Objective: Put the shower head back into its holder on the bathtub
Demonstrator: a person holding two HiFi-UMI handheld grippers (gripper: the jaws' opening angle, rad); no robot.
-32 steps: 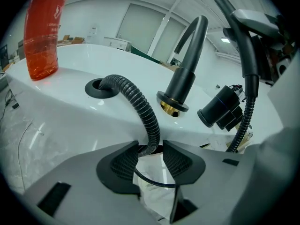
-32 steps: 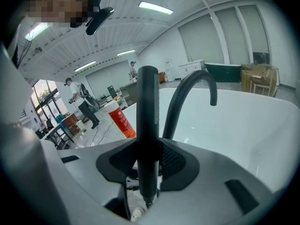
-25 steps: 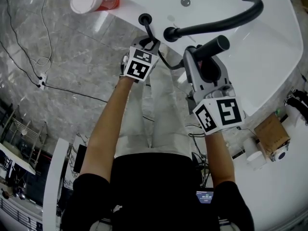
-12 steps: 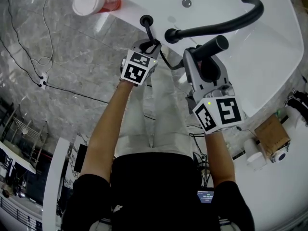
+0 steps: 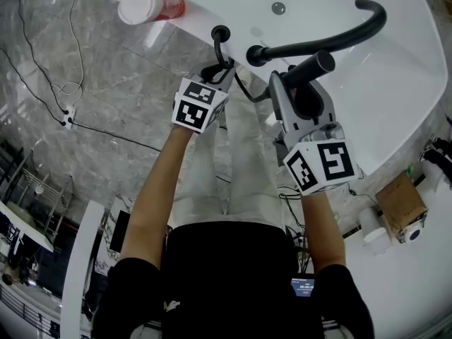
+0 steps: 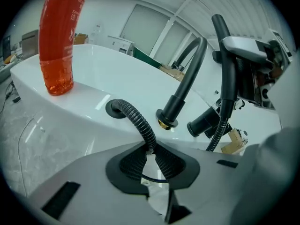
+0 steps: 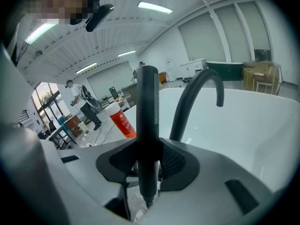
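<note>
Closest to the person, the right gripper (image 7: 149, 165) is clamped on the slim matte-black cylindrical shower head (image 7: 149, 125), gripping low on the barrel with the rest sticking up. In the head view that's just right of centre, around 2 o'clock from the person's chest.

The left gripper (image 6: 150, 161) has its jaws narrowed onto the black ribbed flexible hose (image 6: 138, 121), pinched a little way from where the hose enters a round black collar (image 6: 115, 108) on the tub deck. That collar is probably the holder. It sits at 12 o'clock in the head view, and the shower head is near it but clearly not seated yet.

Handling guess: the wand looks rigid, smooth and a bit slippery, probably not heavy, so the mid-barrel hold makes sense. The hose is bendy and springy and will likely tug sideways, so feeding slack down near the collar should help.

Further out is the tall curved black tube faucet (image 6: 187, 78), just right of the collar. The glossy white bathtub (image 5: 395, 90) looks hard and slick. Off at 11 o'clock, a translucent red plastic bottle (image 5: 152, 7) with a white cap stands on the rim.
</note>
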